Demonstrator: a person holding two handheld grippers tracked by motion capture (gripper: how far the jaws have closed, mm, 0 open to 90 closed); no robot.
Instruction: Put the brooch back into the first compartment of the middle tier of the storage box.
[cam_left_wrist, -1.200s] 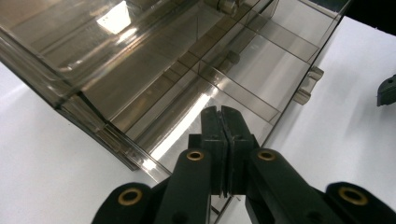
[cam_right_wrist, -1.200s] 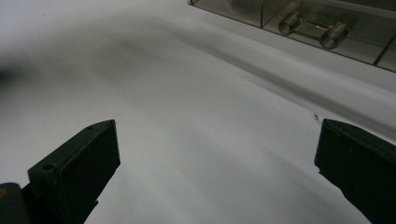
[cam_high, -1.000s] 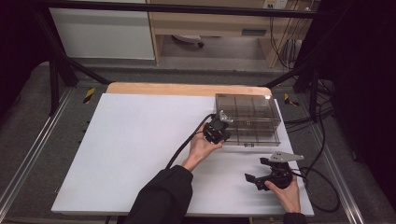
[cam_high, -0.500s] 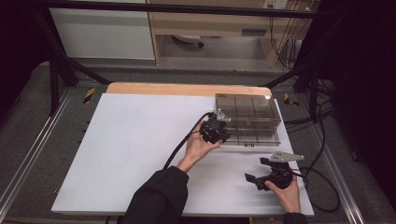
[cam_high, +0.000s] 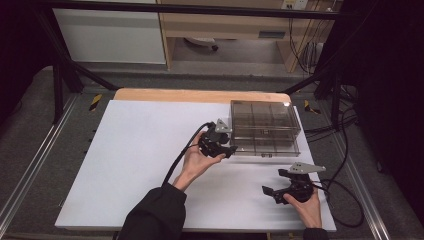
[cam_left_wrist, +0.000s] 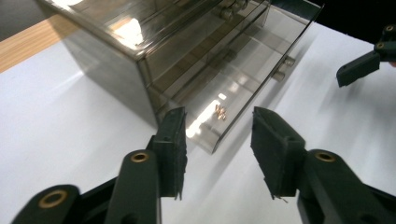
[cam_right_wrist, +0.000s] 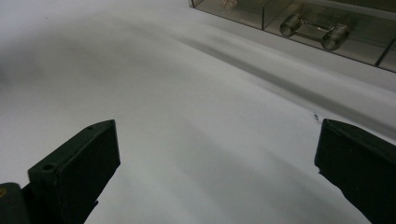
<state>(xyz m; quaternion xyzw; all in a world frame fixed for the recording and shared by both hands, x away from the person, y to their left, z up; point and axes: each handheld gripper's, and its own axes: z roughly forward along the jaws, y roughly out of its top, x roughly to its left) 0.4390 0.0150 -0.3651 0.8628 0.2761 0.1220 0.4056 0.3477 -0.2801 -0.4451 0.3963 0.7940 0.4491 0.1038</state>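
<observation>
A smoky see-through drawer box stands at the back right of the white table. My left gripper is open just off the box's near left corner, and no part of it touches the box. In the left gripper view the open jaws frame that corner of the drawer box. A few small brass-coloured pieces lie in its bottom drawer. My right gripper hovers low near the front right edge, wide open and empty. Ahead of its jaws lies bare table, then the box's clear drawer handle.
A wooden strip runs along the table's far edge. Black cables trail off the right side, and another cable runs back along the left forearm. Metal frame rails flank the table. The other gripper's jaw shows at upper right.
The left gripper has drawn back slightly to the left, away from the box's corner. The right gripper has stayed in place.
</observation>
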